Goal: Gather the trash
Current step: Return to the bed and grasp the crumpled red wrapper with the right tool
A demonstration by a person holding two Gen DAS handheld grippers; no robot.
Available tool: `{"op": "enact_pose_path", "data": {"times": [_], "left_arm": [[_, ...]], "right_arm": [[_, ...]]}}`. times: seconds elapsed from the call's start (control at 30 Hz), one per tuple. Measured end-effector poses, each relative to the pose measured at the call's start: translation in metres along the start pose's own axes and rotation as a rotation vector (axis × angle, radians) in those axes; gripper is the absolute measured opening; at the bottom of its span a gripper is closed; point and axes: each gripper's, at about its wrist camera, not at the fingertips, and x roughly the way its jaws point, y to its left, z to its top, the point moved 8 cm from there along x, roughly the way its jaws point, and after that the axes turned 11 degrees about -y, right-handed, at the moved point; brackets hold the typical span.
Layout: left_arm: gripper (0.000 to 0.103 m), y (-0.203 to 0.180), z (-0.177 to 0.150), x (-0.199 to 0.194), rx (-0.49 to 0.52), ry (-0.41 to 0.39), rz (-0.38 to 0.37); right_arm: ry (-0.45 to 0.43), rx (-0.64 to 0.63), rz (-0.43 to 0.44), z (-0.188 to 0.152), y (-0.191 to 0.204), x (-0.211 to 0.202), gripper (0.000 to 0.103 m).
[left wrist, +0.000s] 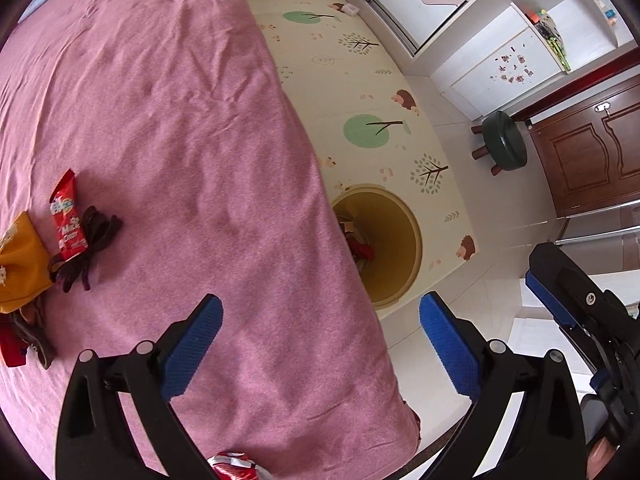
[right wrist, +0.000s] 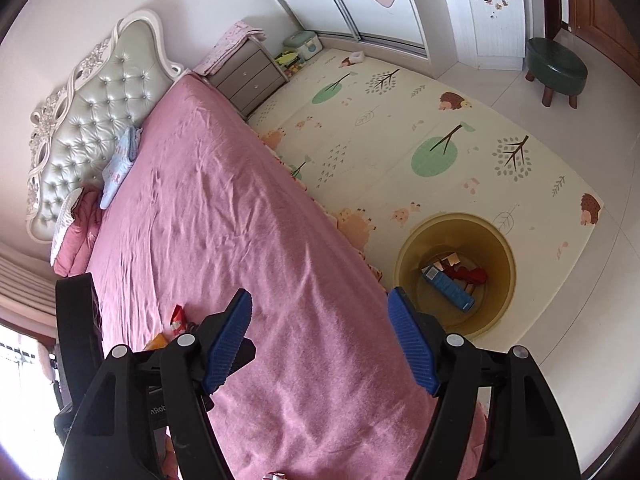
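Left tongs (left wrist: 320, 344), spread and empty, sit nearest the red snack wrapper (left wrist: 67, 216), lying lengthwise at left-centre; right tongs (right wrist: 320, 340) also released.

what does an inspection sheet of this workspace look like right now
surface: pink bedsheet, wrinkled
job's things: red wrapper on the bed; yellow bin on the play mat, already holding a blue box and red scraps
clutter: orange pouch and dark cord beside the wrapper
grippers: left gripper open, empty; right gripper open, empty
cables: nothing seen
surroundings: headboard, nightstand, green stool, wooden door
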Motion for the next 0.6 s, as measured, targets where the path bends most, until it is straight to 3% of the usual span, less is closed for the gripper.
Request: {"op": "enact_pose_path", "data": {"times": [0.3,0.6], "left_arm": [[0.098,0.117,-0.041,-0.052,-0.148,-0.035,0.095],[0.098,0.181,-0.111,-0.066,-0.218,0.008,0.138]], "right_arm": [[0.105,-0.105,0.084,-0.064,0.082,0.013,0.069],[0.244,-0.195,0.068,-0.157,0.097,0.011,0.069]]}}
